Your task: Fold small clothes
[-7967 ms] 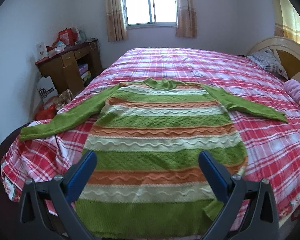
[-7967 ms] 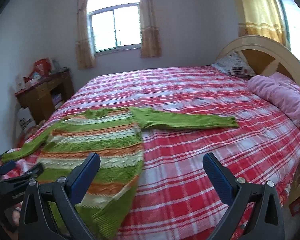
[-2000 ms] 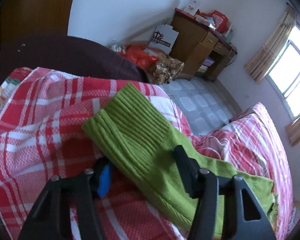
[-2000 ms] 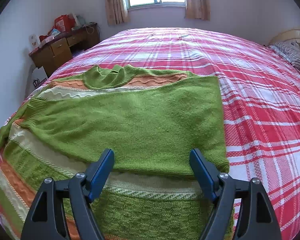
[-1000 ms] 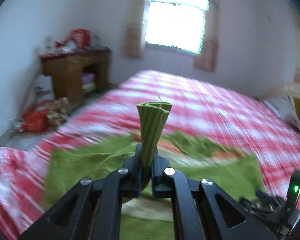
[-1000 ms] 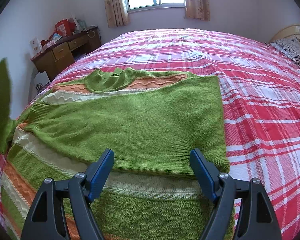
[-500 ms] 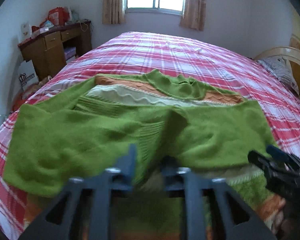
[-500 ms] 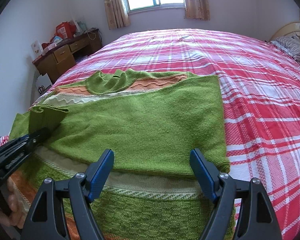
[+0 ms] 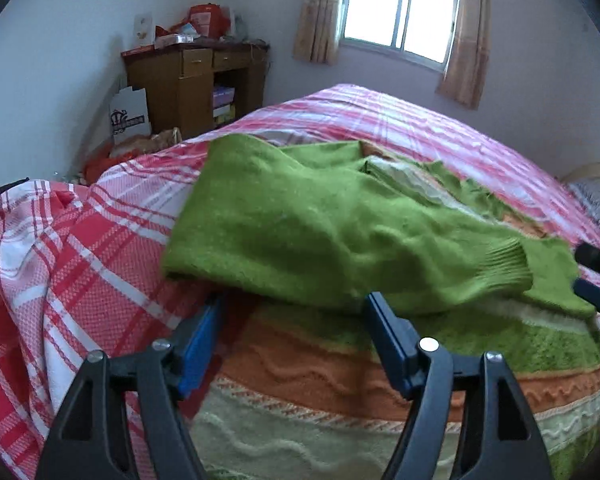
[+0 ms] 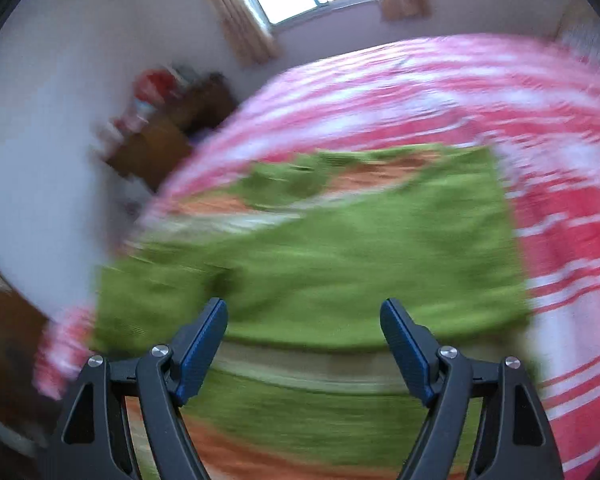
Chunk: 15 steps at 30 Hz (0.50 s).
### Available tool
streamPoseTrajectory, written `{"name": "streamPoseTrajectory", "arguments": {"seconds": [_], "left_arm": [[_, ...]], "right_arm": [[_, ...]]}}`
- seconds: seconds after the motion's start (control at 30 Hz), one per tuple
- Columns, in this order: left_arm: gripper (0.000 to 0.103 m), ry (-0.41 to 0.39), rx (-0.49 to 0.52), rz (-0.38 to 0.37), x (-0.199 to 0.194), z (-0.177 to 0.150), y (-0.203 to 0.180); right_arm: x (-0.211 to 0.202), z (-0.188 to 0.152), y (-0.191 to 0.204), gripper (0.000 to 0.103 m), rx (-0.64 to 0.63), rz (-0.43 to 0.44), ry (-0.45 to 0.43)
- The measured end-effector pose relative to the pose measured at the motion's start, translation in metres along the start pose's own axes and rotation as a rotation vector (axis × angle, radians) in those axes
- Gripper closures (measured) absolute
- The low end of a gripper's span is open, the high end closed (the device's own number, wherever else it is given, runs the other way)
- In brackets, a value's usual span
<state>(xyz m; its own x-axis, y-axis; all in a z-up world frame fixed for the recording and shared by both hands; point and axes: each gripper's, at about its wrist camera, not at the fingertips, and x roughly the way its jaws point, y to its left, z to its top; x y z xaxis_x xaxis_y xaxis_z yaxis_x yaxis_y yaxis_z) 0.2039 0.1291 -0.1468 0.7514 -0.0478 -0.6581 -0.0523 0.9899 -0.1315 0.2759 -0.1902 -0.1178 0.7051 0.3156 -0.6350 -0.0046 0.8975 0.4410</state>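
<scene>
Your left tool (image 9: 294,312) stands wide and holds nothing, low over the near hem end of the striped green, orange and cream knitted sweater (image 9: 340,368), which lies flat on the bed covered by a red and white plaid spread (image 9: 60,248). Just beyond its tips, the plain green left sleeve (image 9: 300,232) lies folded across the sweater's body, its ribbed cuff (image 9: 504,268) resting near the far side. Your right tool (image 10: 302,320) is also wide and empty, hovering over the same garment; that view is smeared, so detail there is hard to read, though the other green sleeve (image 10: 380,248) seems to lie folded in too.

With both sleeves laid across, the sleeve step looks finished. The next move likely calls for each tool to take a hem corner and carry it toward the green collar (image 9: 460,188). Farther off stand the brown wooden desk (image 9: 192,80) and the curtained window (image 9: 400,12).
</scene>
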Motion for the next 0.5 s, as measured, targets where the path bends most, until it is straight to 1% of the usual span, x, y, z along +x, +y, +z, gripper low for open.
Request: {"name": "streamPoseTrajectory", "arguments": {"seconds": [0.07, 0.13, 0.17, 0.23, 0.27, 0.3, 0.33, 0.37, 0.5], "left_arm": [[0.025, 0.002, 0.011, 0.009, 0.003, -0.001, -0.003], [0.022, -0.003, 0.025, 0.013, 0.003, -0.003, -0.007], [0.020, -0.004, 0.028, 0.009, 0.004, -0.004, -0.007], [0.018, -0.009, 0.024, -0.004, 0.003, -0.004, -0.005], [0.018, -0.012, 0.021, -0.011, 0.003, -0.005, -0.003], [0.017, -0.015, 0.018, -0.016, 0.003, -0.005, -0.001], [0.017, -0.018, 0.016, -0.020, 0.002, -0.005, -0.001], [0.016, -0.019, 0.018, -0.021, 0.002, -0.005, -0.001], [0.014, -0.020, 0.035, -0.005, 0.003, -0.006, -0.005]], "right_arm": [[0.018, 0.002, 0.024, 0.024, -0.060, 0.010, 0.035], [0.046, 0.002, 0.048, 0.024, -0.135, -0.013, 0.079], [0.062, 0.001, 0.056, 0.024, -0.157, -0.026, 0.115], [0.086, -0.004, 0.066, 0.042, -0.186, -0.066, 0.176], [0.091, -0.006, 0.071, 0.057, -0.222, -0.107, 0.164], [0.091, -0.007, 0.079, 0.074, -0.270, -0.139, 0.142], [0.092, -0.007, 0.085, 0.087, -0.301, -0.137, 0.141], [0.092, -0.007, 0.090, 0.098, -0.313, -0.122, 0.150], [0.079, 0.004, 0.110, 0.098, -0.381, -0.127, 0.100]]}}
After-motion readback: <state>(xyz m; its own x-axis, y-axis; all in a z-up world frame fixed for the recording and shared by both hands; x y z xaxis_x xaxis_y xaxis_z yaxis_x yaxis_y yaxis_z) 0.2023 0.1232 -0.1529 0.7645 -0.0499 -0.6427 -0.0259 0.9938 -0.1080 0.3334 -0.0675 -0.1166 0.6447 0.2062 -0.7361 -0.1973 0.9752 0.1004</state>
